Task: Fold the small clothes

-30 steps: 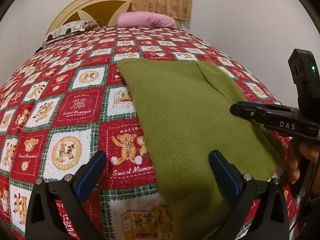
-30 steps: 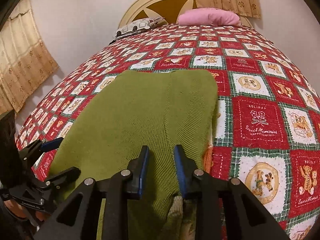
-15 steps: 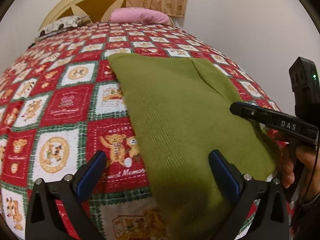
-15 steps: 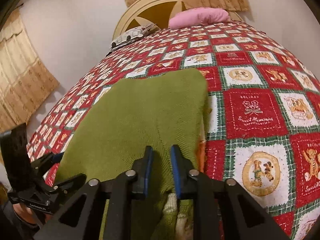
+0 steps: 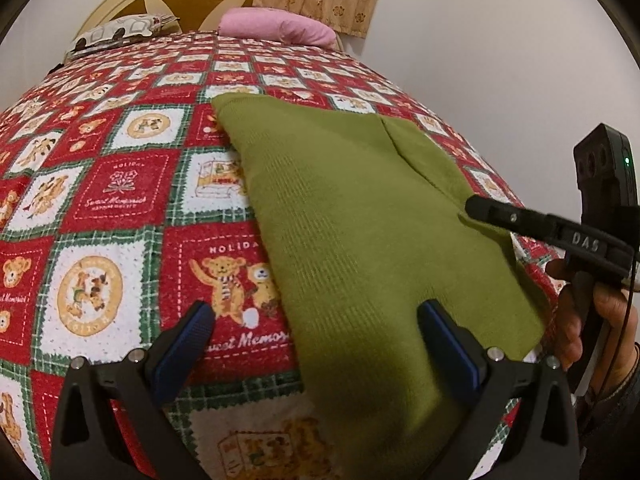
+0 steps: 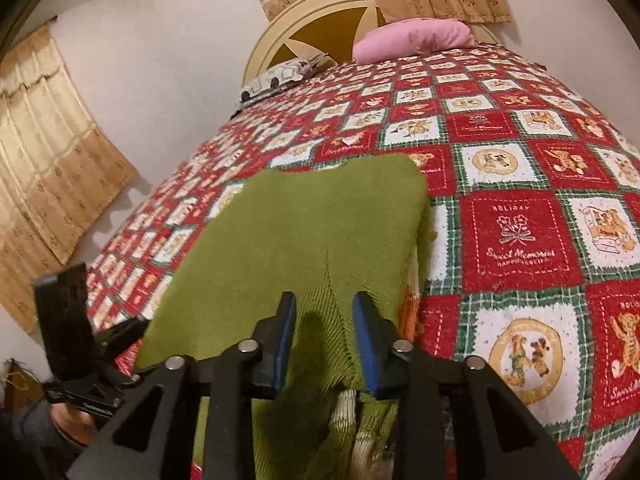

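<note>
A green knitted garment (image 5: 352, 220) lies flat on the bed, its near end hanging over the front edge. My left gripper (image 5: 316, 320) is open and empty, its fingers astride the garment's left edge, just above it. In the right wrist view the same garment (image 6: 312, 232) lies ahead, and my right gripper (image 6: 324, 316) has its jaws partly apart with the green knit between and below them; I cannot tell if it grips. The right gripper also shows in the left wrist view (image 5: 480, 206), over the garment's right edge.
The bed has a red, white and green teddy-bear quilt (image 5: 120, 196). A pink pillow (image 5: 276, 28), a patterned pillow (image 5: 120, 32) and a cream headboard (image 6: 320, 12) are at the far end. A wall runs along the right, and curtains (image 6: 44, 152) hang at the left.
The right gripper's jaws have opened wider than half a second ago. Both grippers have tilted and shifted slightly over the garment; the garment itself lies much the same.
</note>
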Demonstrator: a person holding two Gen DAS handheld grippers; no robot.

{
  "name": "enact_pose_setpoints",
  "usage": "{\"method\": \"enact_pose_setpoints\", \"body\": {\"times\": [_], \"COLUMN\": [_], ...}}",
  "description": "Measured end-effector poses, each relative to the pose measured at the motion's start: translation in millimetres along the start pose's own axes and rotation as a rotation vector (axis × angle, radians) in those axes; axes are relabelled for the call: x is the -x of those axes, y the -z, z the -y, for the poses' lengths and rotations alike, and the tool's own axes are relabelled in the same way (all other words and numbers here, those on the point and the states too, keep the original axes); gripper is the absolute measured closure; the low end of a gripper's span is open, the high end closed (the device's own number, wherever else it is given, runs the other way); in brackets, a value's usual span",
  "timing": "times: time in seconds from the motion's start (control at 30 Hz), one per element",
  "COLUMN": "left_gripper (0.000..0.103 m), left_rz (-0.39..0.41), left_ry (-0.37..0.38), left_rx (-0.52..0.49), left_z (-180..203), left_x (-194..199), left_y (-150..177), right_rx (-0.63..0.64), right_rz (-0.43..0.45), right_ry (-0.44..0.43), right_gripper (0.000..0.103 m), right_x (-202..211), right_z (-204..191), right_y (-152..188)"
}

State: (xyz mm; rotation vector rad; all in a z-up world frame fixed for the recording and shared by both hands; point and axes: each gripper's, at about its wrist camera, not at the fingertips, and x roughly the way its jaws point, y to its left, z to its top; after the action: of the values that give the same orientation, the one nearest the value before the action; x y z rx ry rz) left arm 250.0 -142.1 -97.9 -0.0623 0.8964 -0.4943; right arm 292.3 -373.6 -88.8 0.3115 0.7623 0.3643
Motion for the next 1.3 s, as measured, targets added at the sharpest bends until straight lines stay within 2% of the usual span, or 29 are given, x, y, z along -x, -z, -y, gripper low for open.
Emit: {"method": "enact_pose_setpoints", "body": {"times": [0.07,0.1,0.17,0.23,0.47,0.73,0.83,1.07,1.2,1.27,1.3], "left_gripper": [0.0,0.0,0.0,0.0,0.0,0.0,0.0,0.0,0.0,0.008,0.025], "left_rz": [0.003,0.003,0.005,0.006,0.004,0.003,0.002,0.0,-0.008,-0.011,-0.017], "left_ry": [0.0,0.0,-0.001,-0.01,-0.027,-0.02,-0.016,-0.012,0.0,0.007,0.037], "left_rx": [0.0,-0.001,-0.001,-0.006,-0.017,-0.017,-0.015,-0.013,0.0,-0.011,-0.024], "left_z": [0,0,0,1,3,2,2,2,0,2,4], "left_x": [1,1,1,2,1,-1,-1,-2,-3,-1,2], "left_y": [0,1,1,2,1,0,-1,-1,-3,-4,-5], "right_rx": [-0.021,-0.035,-0.096,-0.128,-0.213,-0.209,-0.213,-0.225,-0.205,-0.196,-0.198], "right_rz": [0.018,0.025,0.055,0.053,-0.068,-0.084,-0.074,-0.09,-0.088,-0.083,-0.077], "right_ry": [-0.014,-0.015,-0.014,-0.005,-0.029,-0.118,-0.129,-0.166,-0.133,-0.09,-0.078], "right_gripper": [0.06,0.047,0.039,0.039,0.039,0.043,0.053,0.065,0.072,0.073,0.074], "right_x": [1,2,3,-2,-50,-76,-80,-85,-84,-80,-78], "right_z": [5,7,20,30,65,68,67,65,54,47,45], "right_y": [-6,-8,-16,-22,-42,-57,-56,-55,-57,-56,-56]}}
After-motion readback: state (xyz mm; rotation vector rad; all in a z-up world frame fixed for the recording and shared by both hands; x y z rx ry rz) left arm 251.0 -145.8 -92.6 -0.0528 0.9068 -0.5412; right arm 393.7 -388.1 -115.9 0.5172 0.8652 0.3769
